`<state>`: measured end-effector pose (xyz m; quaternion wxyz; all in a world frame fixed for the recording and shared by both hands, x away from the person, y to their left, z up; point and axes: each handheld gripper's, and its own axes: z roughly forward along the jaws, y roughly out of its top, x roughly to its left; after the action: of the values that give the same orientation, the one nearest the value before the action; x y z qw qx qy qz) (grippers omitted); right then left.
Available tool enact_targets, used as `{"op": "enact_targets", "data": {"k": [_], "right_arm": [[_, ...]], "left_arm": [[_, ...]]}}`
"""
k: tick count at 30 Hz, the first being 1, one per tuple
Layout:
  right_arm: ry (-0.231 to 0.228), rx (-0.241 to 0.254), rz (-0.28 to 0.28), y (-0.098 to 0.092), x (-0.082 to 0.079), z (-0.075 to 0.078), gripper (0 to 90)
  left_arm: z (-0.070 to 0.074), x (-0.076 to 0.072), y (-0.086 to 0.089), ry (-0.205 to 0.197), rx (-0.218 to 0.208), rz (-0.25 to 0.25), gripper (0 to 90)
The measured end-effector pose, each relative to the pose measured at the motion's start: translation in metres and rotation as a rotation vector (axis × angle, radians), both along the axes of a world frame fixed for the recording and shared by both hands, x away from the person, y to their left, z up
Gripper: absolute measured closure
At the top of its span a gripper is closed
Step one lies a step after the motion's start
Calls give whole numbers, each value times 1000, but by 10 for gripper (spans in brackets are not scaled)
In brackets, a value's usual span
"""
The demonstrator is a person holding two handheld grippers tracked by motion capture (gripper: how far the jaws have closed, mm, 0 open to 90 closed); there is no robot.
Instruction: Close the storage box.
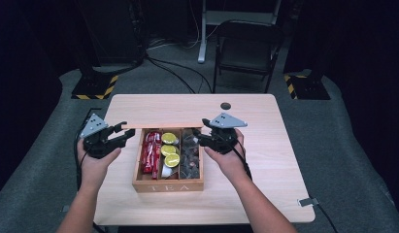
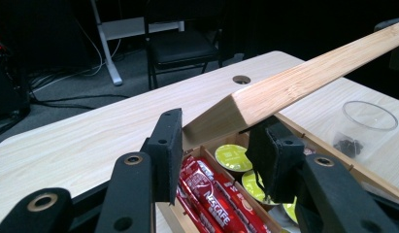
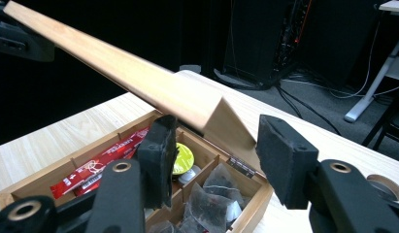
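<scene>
With the hinged lid [image 1: 163,125] of the wooden tea box [image 1: 168,186] raised and standing roughly upright over the box's far edge, the step in hand looked like opening the box, and that step seemed close to done. The box sat near the middle of the desk [image 1: 265,160], its compartments showing red sachets [image 1: 151,151] at the left, yellow-green capsules [image 1: 171,149] in the middle and dark tea bags [image 1: 190,155] at the right. The left tool [image 1: 120,132] was clenched on the lid's left corner, its pads pressed against the wood as seen in the left gripper view, where the lid [image 2: 304,82] ran up and away to the right. The right tool [image 1: 201,131] had its jaws parted either side of the lid's right corner; in the right gripper view the right pad stood clear of the wood [image 3: 139,80], so it held nothing. Both forearms came in from the near edge, hands angled inward toward the box with the tools pointing at the lid's ends. The next move would probably call for easing the lid back until its hinges [image 3: 241,166] carried it, then loosening the left tool without letting the lid drop forward onto the contents.
</scene>
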<state>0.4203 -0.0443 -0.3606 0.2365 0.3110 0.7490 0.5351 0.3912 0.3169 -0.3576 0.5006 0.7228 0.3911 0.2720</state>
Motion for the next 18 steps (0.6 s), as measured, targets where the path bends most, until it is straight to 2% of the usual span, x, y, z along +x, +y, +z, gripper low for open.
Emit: {"op": "enact_targets", "data": {"k": [8,10,15,18], "right_arm": [[33,-28,20,-2,-1,1,517],[40,-28,22,-3,-2,0,517],[20,-19,32,-4,-2,-5,517],[29,6,38,-6,-2,-7,514]], "left_arm": [[-4,-7,-2,4,4,13,563],[-5,-8,-2,1,4,15,563],[-5,-9,-2,14,13,11,563],[-5,-10,-4,18,25,17,563]]}}
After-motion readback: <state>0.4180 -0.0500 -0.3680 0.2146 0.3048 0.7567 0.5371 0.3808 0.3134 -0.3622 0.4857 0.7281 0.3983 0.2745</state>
